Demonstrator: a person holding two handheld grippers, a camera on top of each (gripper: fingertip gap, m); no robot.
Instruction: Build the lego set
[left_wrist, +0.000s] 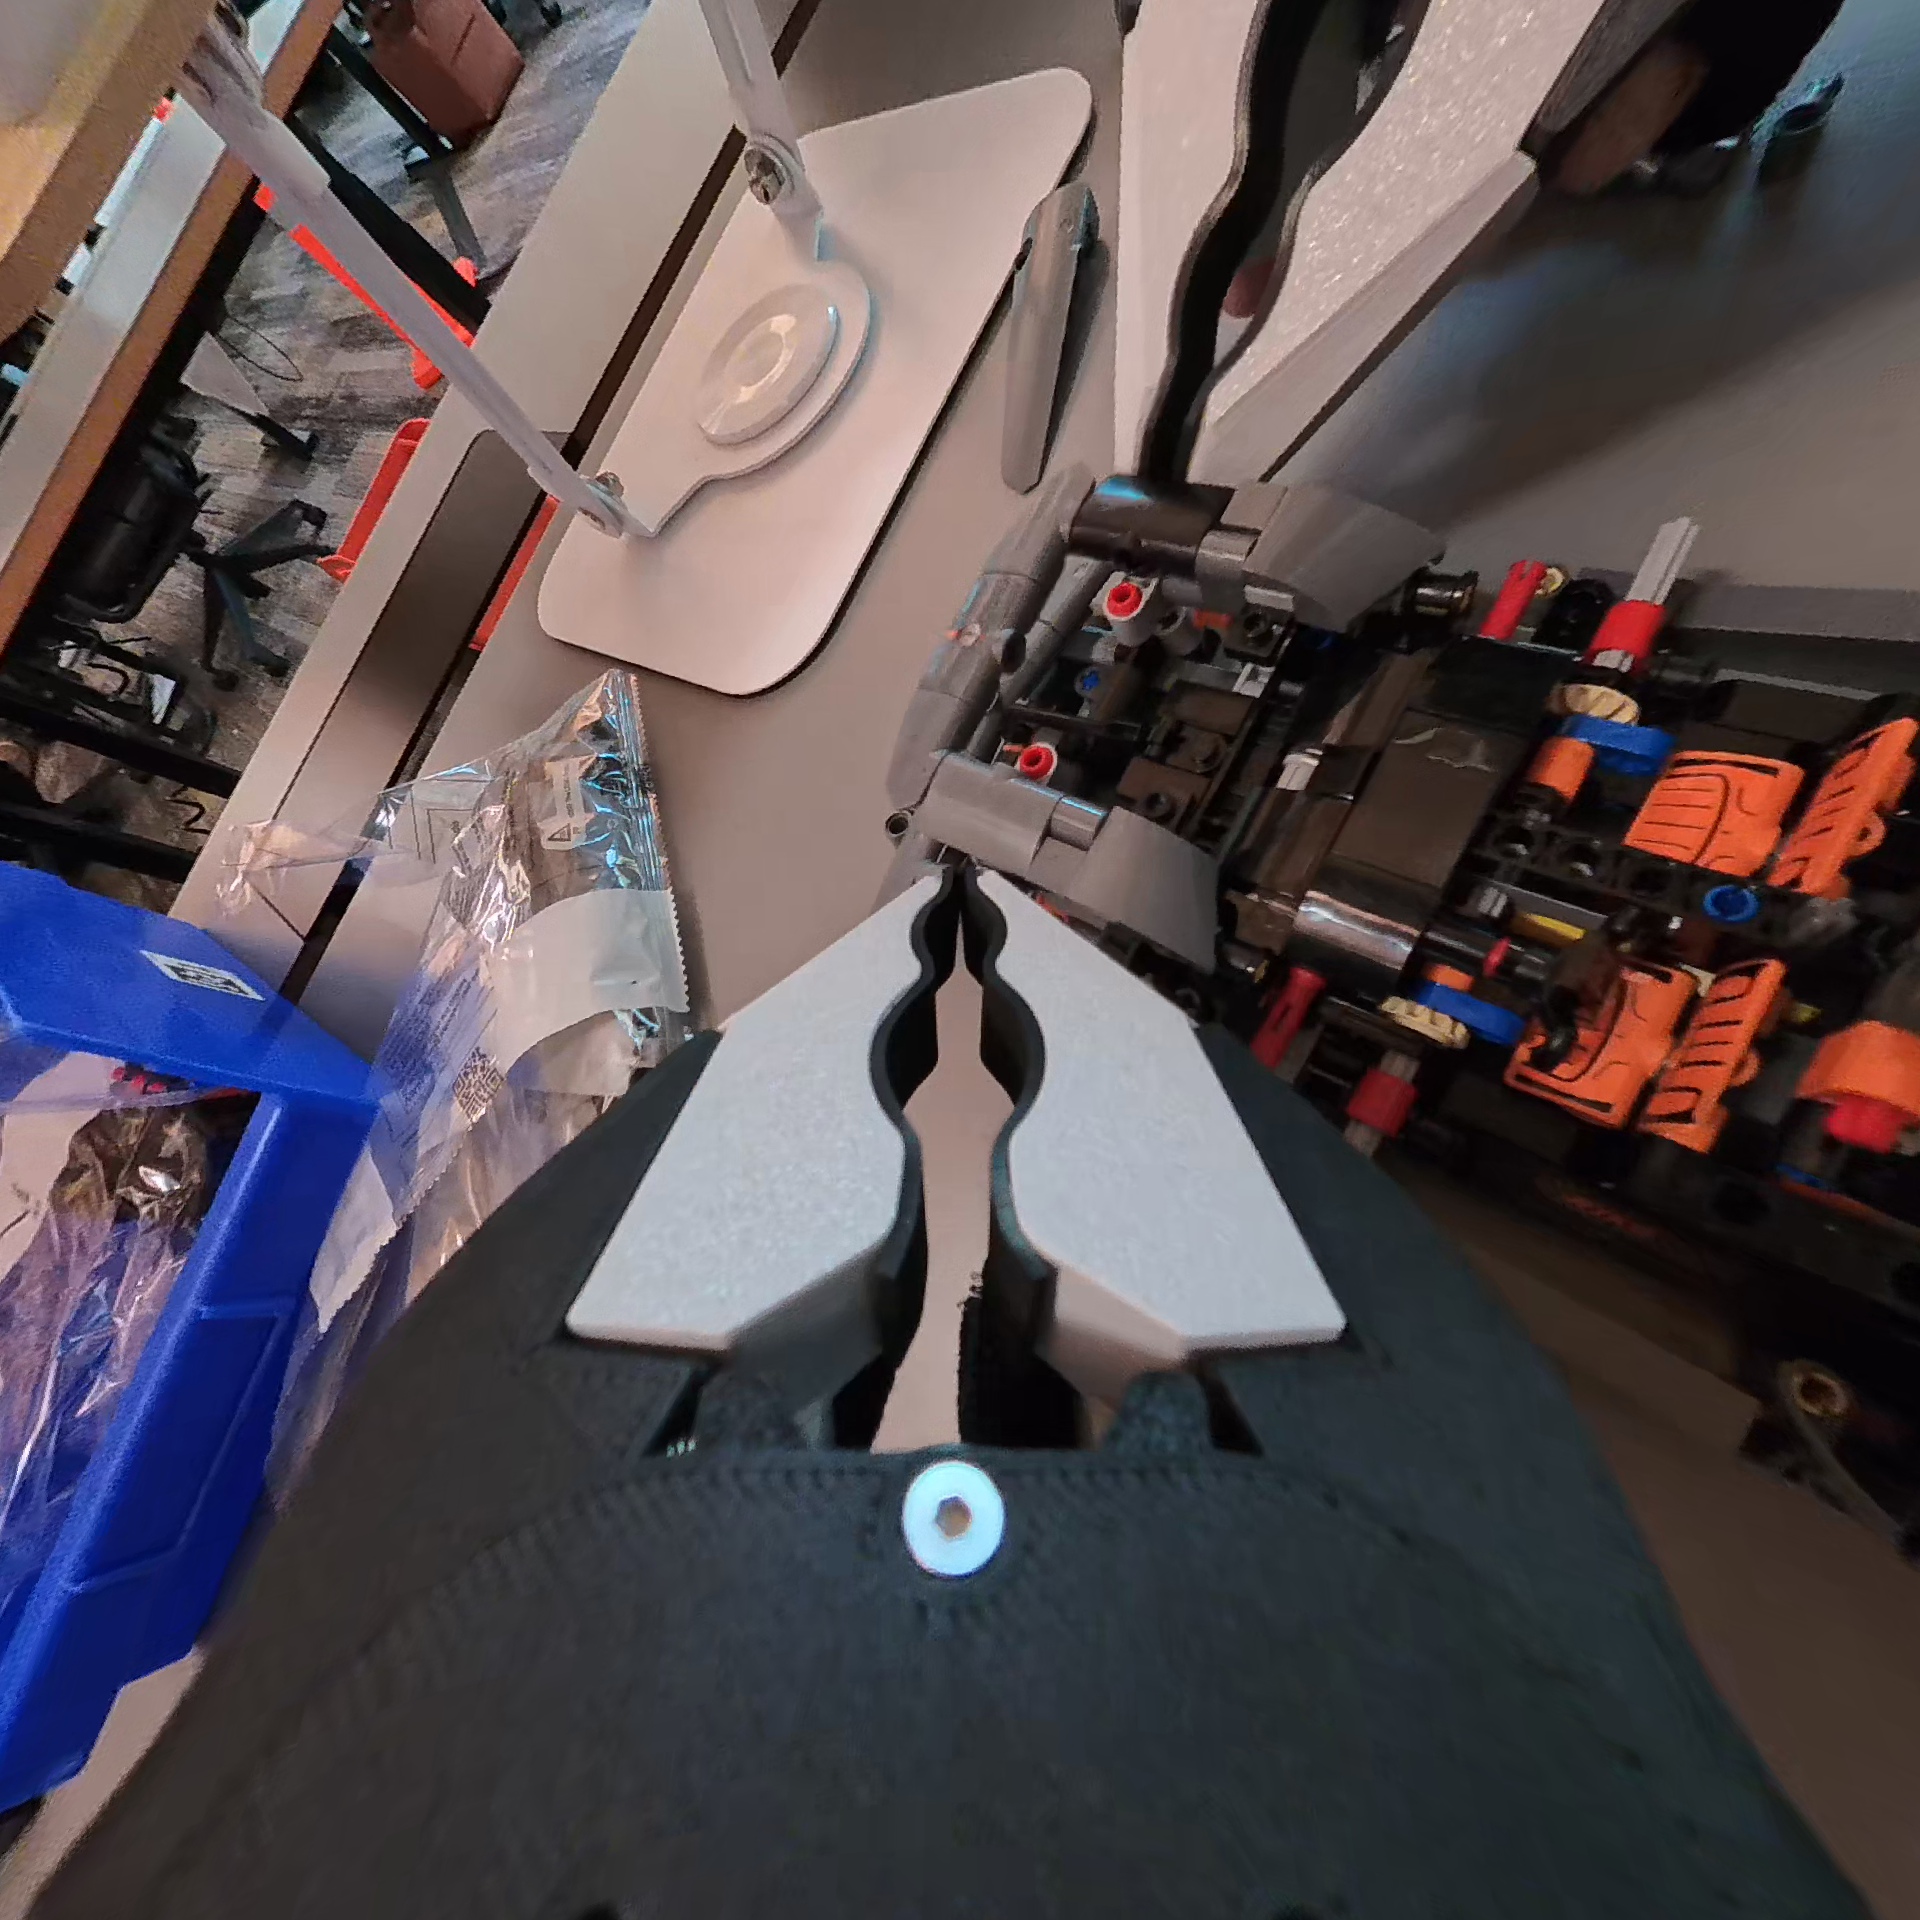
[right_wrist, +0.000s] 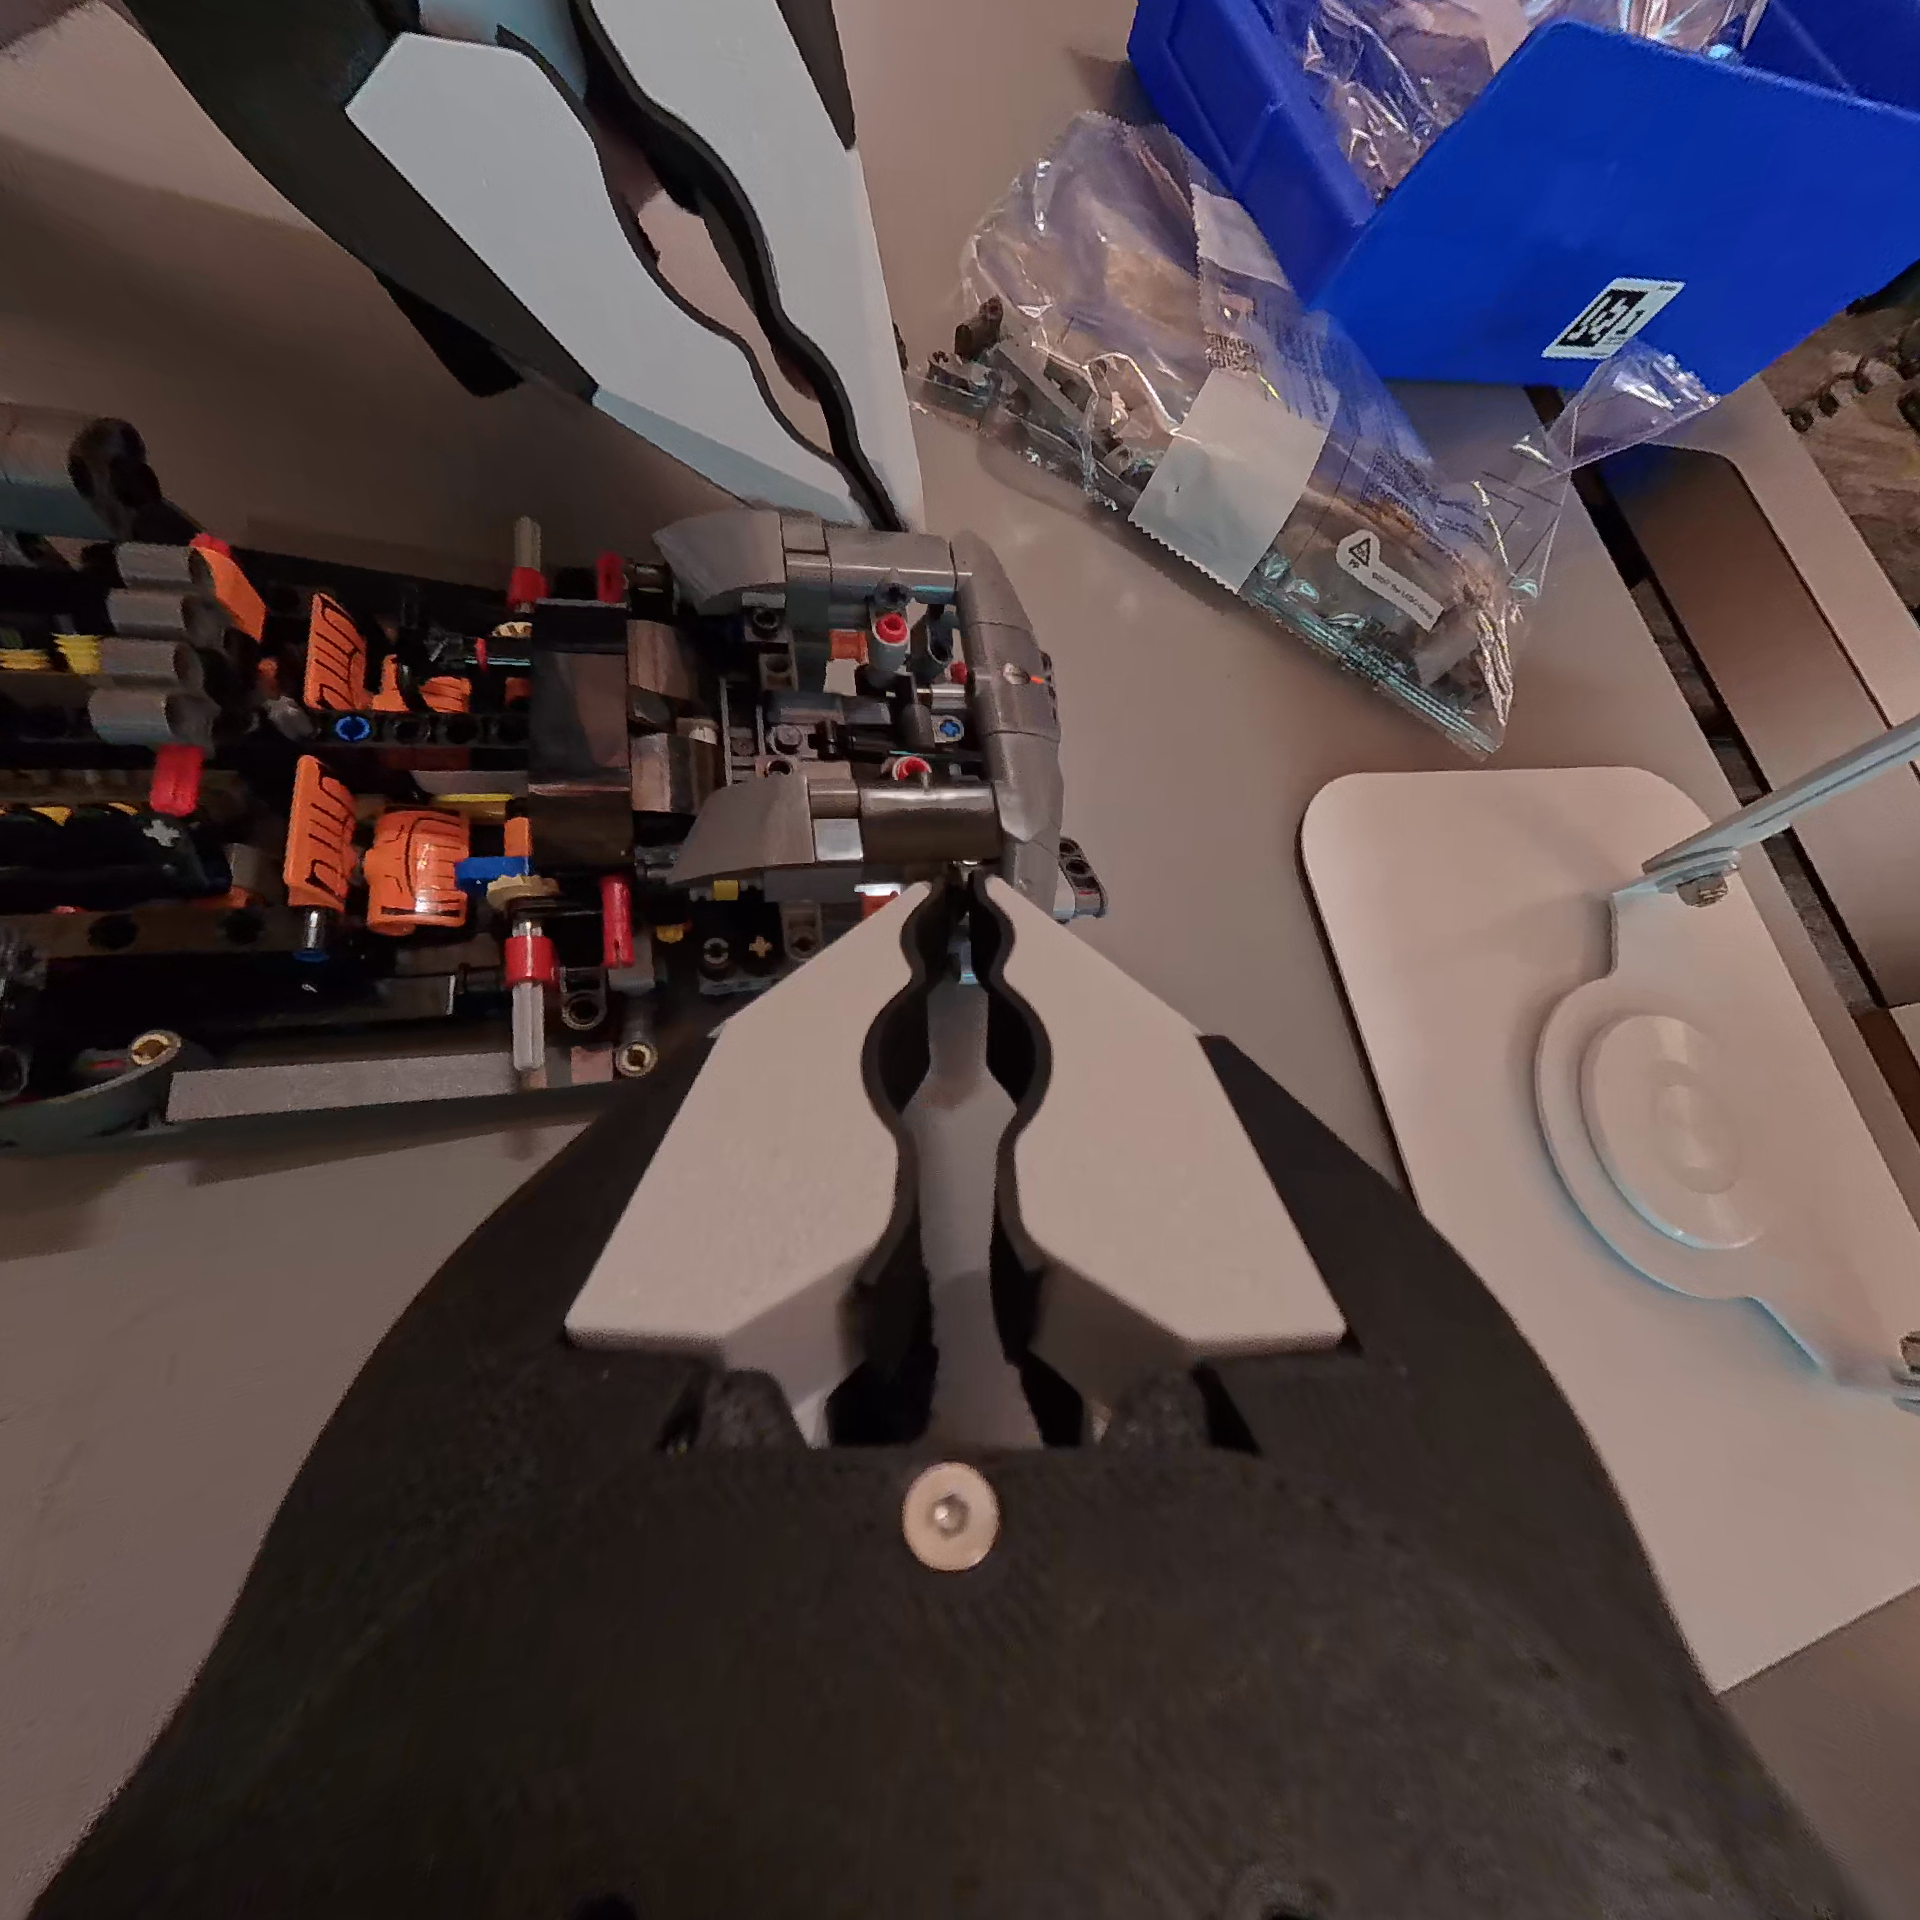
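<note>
Both grippers closed at the grey end of a brick-built model.

I see my left gripper (left_wrist: 957, 883) with tips together, nothing visibly between them, just short of the model (left_wrist: 1143, 727); my right gripper (right_wrist: 961, 888) likewise, opposite. I judge it light, rigid, apt to pop apart: grip the grey curved panels (right_wrist: 769, 831). Only the right view shows the bag's loose pieces (right_wrist: 1226, 457).
</note>
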